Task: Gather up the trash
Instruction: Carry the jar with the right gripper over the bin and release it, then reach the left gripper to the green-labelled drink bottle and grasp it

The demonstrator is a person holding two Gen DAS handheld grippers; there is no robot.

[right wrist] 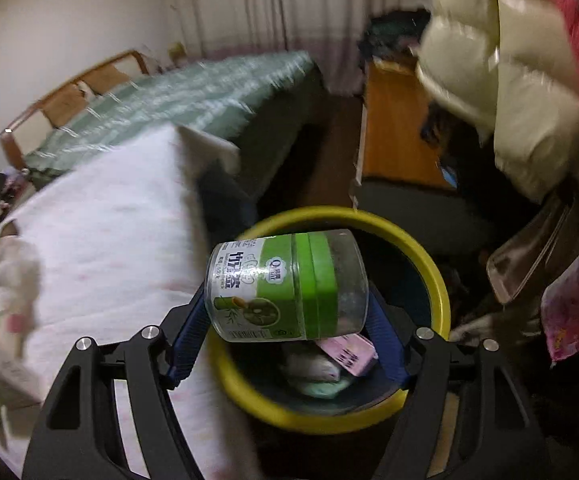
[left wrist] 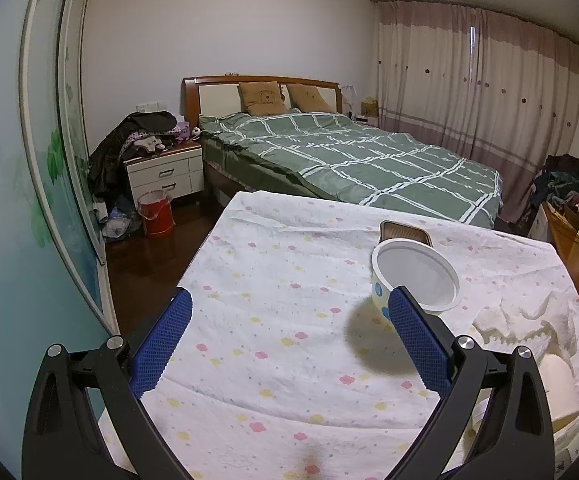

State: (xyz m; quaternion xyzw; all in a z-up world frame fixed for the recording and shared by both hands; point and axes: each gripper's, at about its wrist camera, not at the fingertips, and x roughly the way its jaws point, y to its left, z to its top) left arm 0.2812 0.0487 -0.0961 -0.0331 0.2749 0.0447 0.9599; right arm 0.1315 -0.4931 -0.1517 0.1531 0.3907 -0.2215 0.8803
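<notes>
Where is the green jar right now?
In the right wrist view, the green jar lies on its side between the right tongs, held over the yellow-rimmed bin beside the table.

A bed with a green checked quilt stands against the pale back wall. Left of the bed sits a white nightstand on the dark wood floor; right of it hang closed pink-and-cream curtains.

My table wore a white cloth dotted with small flowers. On it stood a white bowl, a brown tray just behind — and crumpled white tissue near the right edge.
</notes>
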